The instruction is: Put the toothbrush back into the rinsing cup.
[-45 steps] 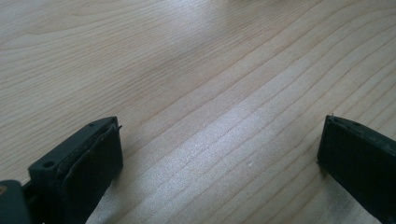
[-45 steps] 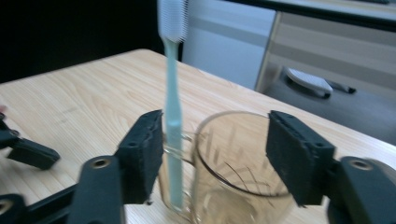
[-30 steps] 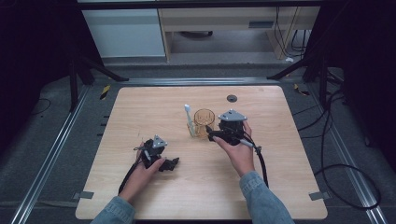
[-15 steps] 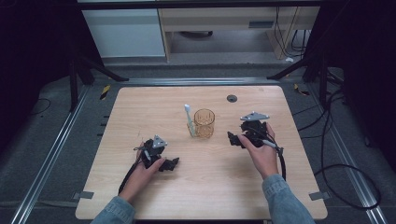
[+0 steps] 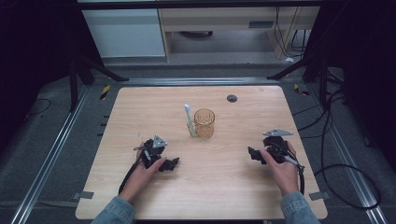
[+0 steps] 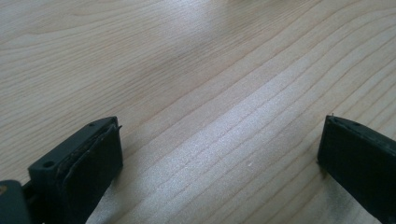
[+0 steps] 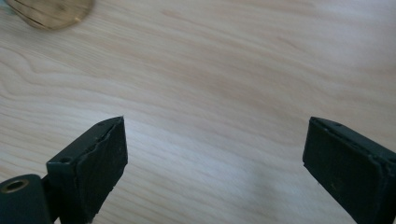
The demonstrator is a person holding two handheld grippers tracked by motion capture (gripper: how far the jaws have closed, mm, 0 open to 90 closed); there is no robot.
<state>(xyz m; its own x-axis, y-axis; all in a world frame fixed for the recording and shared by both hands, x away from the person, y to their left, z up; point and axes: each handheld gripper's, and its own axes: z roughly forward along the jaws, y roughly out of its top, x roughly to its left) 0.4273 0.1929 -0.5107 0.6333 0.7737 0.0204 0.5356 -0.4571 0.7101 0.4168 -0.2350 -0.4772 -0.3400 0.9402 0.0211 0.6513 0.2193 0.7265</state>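
Two empty grippers, cup between them

Both my jaw pairs stand wide apart over bare table (image 5: pixel 219 186). My right gripper (image 5: pixel 254 154) and left gripper (image 5: pixel 172 164) flank the amber cup (image 5: pixel 204 122), centre frame, toothbrush (image 5: pixel 188 119) leaning upright against its left side; neither is clearly nearer.

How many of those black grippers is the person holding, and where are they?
2. The left gripper rests on the table at its near left, and the right gripper sits at the near right. Both are open and holding nothing, well apart from the amber glass cup.
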